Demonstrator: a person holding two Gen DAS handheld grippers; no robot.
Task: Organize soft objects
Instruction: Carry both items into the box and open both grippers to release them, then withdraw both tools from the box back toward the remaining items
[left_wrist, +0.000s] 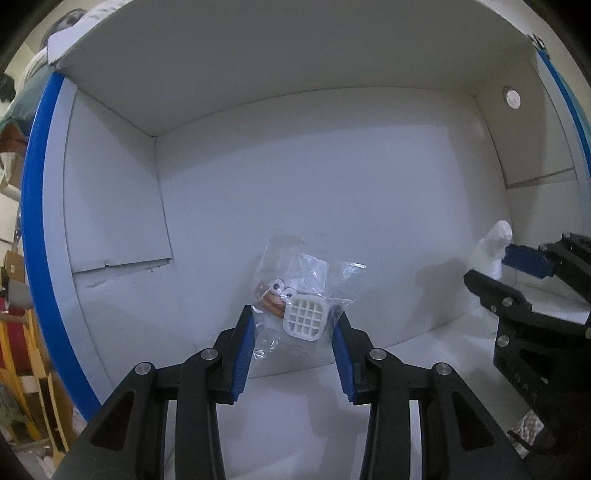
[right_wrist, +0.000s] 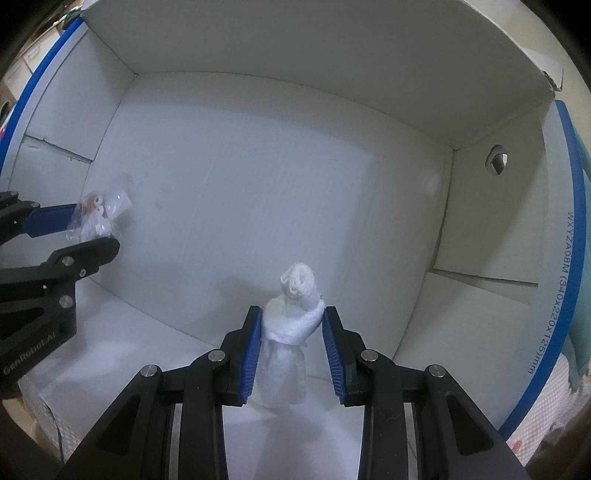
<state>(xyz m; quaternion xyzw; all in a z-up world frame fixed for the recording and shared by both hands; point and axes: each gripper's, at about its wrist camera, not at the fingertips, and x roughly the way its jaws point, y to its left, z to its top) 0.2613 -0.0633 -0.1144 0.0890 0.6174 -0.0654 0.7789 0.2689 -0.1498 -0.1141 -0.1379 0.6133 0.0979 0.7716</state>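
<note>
Both grippers reach into a white cardboard box (left_wrist: 295, 177) with blue edges. My left gripper (left_wrist: 293, 317) is shut on a clear plastic bag (left_wrist: 295, 295) holding a small toy with googly eyes and a white grid piece; it also shows in the right wrist view (right_wrist: 98, 218). My right gripper (right_wrist: 291, 317) is shut on a rolled white cloth (right_wrist: 291, 317) that stands upright above the box floor; the cloth also shows at the right of the left wrist view (left_wrist: 491, 247).
The box's inner walls (right_wrist: 258, 184) surround both grippers. A round hole (right_wrist: 496, 160) is in the right wall. Teal fabric (right_wrist: 576, 332) hangs outside the box at the right. Cluttered items (left_wrist: 22, 332) lie outside at the left.
</note>
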